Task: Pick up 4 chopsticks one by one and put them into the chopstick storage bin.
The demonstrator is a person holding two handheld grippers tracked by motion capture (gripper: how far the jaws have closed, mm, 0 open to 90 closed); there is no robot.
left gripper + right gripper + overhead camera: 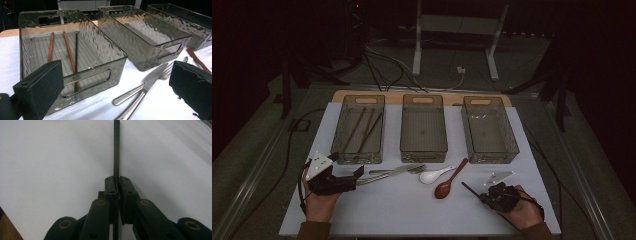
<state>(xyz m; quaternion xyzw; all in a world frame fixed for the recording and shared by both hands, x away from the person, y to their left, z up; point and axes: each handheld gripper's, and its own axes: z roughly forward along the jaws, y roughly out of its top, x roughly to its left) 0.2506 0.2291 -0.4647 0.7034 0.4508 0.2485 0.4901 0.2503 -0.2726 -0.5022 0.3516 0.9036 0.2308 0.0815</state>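
With my right gripper (117, 182) clamped shut on the black chopstick (116, 147), I can see in the right gripper view that the jaws meet flat against the thin shaft, which runs straight out ahead of them over the white table (50, 157). In the high view the same right gripper (482, 196) sits at the near right of the table and the chopstick (470, 189) pokes out of it up and to the left, toward the brown spoon (450, 181) and the white spoon (436, 175) just beyond its tip. I judge the stick to be light, stiff and rather slick, so it may pivot or slide between the pads; I have hold of it near one end, and a grip closer to its middle would steady it better. My left gripper (356, 176) rests at the near left with its jaws spread wide and nothing between them; in the left gripper view the left bin (72, 77) stands right in front of those jaws, with two brown chopsticks (68, 51) and a black one (76, 53) lying in it. A knife (140, 96) and a fork (166, 73) lie just off the right-hand jaw, touching each other. The middle bin (423, 129) and right bin (489, 130) stand farther over, between my two grippers and beyond the spoons.
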